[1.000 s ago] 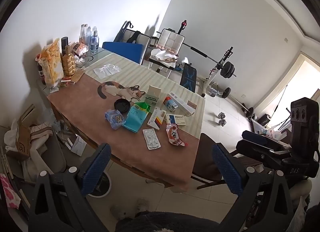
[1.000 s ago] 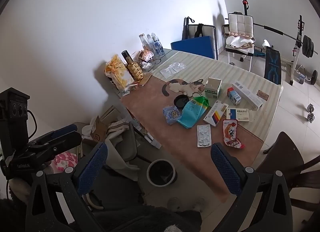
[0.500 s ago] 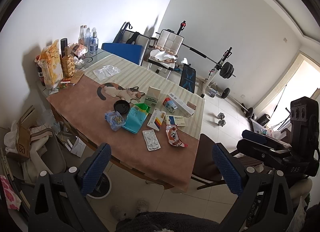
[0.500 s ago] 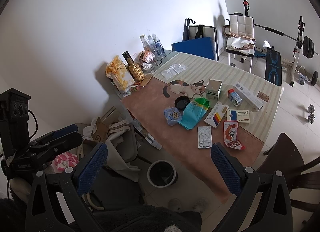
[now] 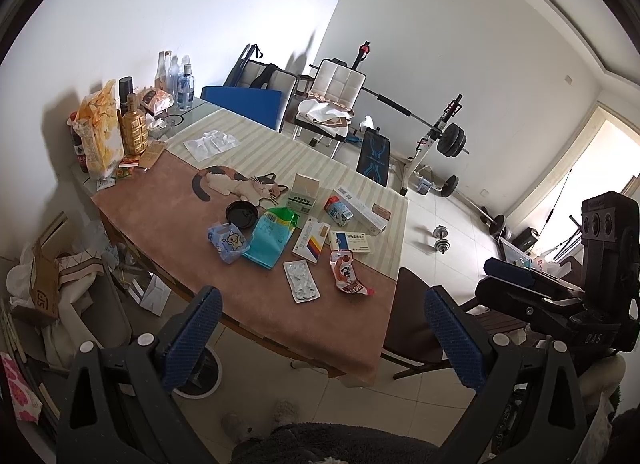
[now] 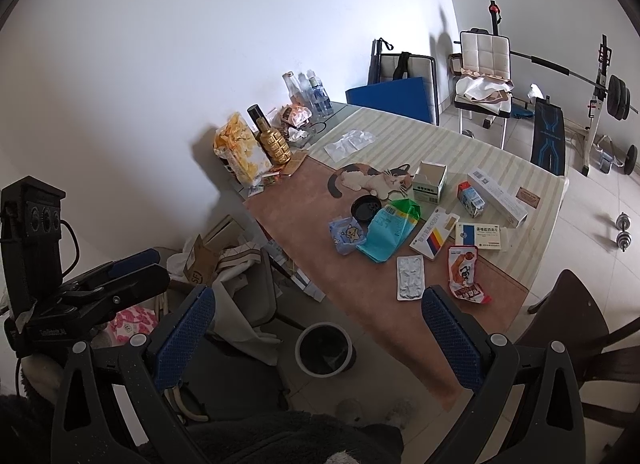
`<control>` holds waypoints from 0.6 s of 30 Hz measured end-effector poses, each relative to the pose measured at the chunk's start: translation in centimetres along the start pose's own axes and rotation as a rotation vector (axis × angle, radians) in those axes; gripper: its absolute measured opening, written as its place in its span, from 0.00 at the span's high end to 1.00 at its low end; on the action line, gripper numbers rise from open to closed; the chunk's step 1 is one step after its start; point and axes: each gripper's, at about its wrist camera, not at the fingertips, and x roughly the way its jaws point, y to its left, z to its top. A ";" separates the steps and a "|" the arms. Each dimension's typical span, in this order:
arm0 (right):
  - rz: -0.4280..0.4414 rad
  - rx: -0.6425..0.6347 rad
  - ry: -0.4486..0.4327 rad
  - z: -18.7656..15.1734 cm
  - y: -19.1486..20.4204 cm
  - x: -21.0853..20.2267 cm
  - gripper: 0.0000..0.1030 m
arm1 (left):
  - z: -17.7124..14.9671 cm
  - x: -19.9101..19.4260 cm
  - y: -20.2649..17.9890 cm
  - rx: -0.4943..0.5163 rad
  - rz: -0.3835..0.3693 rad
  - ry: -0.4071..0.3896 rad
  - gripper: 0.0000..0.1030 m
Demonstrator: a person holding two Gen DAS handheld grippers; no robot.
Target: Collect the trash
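Blue-padded and spread wide, your left gripper (image 5: 320,328) and right gripper (image 6: 318,328) hang empty short of the table (image 6: 280,200), where wrappers (image 6: 464,274) and boxes (image 6: 430,182) lie scattered.

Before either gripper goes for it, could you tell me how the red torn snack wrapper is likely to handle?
The red wrapper looks crumpled, torn open and flat, so probably floppy and very light. Its glossy film may slip between the fingers, and pushed, it would likely slide on the table.

The table (image 6: 532,288), at frame centre, wore a brown and striped cloth. On it lay a blister pack (image 6: 409,277), red wrapper (image 6: 464,274), teal bag (image 6: 387,232), medicine boxes (image 6: 479,235) and black dish (image 6: 365,208).
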 end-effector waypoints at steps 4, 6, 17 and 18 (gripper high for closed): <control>0.000 0.000 -0.001 -0.1 0.0 0.0 0.00 | 0.2 0.0 -0.1 0.001 -0.001 -0.001 0.00; 0.000 0.001 -0.001 0.0 0.1 0.0 0.00 | 0.0 0.0 0.0 -0.001 -0.001 0.000 0.00; 0.000 0.000 -0.002 1.0 0.5 -0.2 0.00 | 0.1 0.0 -0.2 0.000 -0.001 -0.003 0.00; 0.000 0.000 -0.003 1.0 0.5 -0.2 0.00 | 0.1 0.0 -0.2 -0.001 -0.001 -0.003 0.00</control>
